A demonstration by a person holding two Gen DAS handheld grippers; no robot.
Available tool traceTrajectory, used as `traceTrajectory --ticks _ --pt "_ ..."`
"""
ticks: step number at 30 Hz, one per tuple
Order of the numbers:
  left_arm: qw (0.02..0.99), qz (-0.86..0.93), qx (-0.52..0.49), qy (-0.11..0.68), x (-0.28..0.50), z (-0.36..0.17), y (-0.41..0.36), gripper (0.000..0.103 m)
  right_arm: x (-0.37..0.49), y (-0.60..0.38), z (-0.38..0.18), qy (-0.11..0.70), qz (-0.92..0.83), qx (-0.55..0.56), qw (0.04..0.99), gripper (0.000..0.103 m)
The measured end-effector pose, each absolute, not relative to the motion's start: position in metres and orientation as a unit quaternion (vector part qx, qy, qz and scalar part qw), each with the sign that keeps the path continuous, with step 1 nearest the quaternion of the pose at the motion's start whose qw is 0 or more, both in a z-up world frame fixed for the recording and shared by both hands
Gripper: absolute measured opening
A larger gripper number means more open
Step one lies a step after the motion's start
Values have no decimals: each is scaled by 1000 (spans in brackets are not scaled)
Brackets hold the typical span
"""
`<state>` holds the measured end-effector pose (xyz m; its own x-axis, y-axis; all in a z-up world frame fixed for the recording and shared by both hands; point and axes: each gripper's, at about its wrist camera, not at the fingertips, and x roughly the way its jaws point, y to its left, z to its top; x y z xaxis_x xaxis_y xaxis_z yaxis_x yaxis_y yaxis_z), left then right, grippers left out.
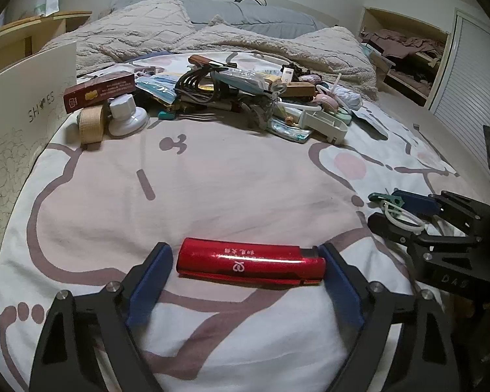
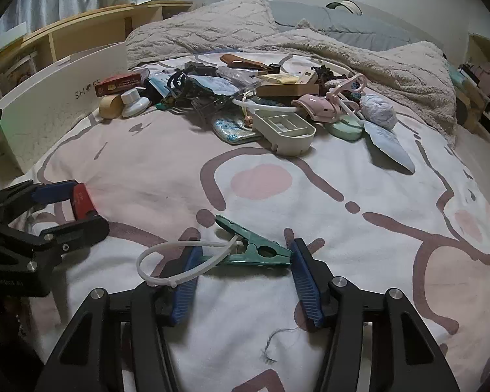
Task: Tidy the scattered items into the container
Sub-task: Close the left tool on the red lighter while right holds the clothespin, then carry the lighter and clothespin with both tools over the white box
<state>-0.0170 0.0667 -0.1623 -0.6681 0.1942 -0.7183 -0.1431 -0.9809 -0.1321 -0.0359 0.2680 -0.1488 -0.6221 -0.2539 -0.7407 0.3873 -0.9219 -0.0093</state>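
On the bed [image 1: 245, 179], each hand-held gripper stands spread: left [image 1: 248, 261] around a red lighter [image 1: 250, 264], right [image 2: 241, 261] around a green clip [image 2: 254, 248]. The pile [image 2: 261, 98] remains outside the shoebox [image 1: 19, 124]; tidying has barely begun.

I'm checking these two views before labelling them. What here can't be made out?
- White shoe box: its inside is hidden by its own wall in both views; the frame edge cuts it in the left wrist view.
- Pile of small items: lower pieces are buried under the upper ones.
- Red lighter: in the right wrist view the left tool covers most of it.
- Green clip: in the left wrist view the right tool largely hides it.
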Motion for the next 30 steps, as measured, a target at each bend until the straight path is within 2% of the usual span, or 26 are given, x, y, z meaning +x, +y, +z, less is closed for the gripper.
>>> traceTrajectory --ticks 3,17,30 --pt "95 914 -394 -15 -15 -162 71 83 -35 267 -149 84 -898 395 178 55" --pt "102 911 -400 -19 -15 -158 71 83 -37 269 -145 57 -901 399 162 55" --pt "115 914 -388 -35 -9 -133 66 83 -26 267 -121 48 -908 384 161 55"
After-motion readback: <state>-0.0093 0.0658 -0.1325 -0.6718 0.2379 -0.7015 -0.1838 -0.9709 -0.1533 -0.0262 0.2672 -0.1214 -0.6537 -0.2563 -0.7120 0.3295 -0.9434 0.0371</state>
